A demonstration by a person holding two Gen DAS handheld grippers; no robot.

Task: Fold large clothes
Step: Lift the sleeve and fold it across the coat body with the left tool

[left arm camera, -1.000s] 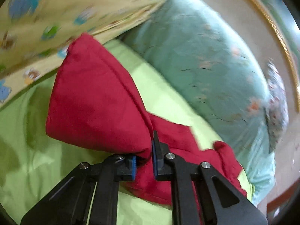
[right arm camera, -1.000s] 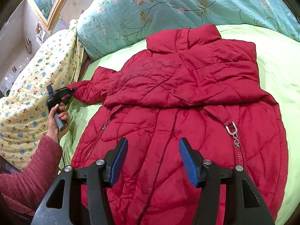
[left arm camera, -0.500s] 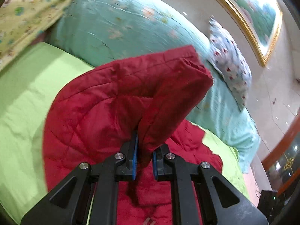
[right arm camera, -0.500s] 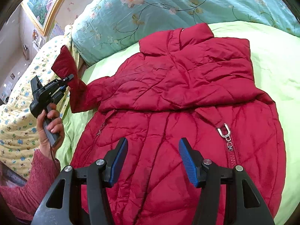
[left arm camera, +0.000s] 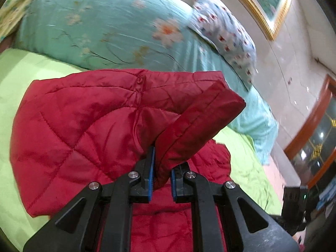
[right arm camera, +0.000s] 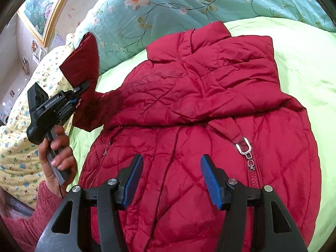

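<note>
The sleeve (left arm camera: 197, 124) was pinched in the left gripper (left arm camera: 161, 176), lifted beside the jacket (right arm camera: 199, 109); the right gripper (right arm camera: 172, 180) hung spread above it; laying the sleeve flat across the jacket was judged advisable.

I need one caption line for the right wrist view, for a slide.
Left gripper lifts the sleeve of a red quilted jacket on a green bedsheet; right gripper hovers open above it.

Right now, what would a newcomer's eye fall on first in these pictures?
The red jacket, spread on the green sheet. Next its sleeve, raised at the jacket's left side, pinched by the left gripper. The right gripper hangs open over the jacket's lower half.
</note>
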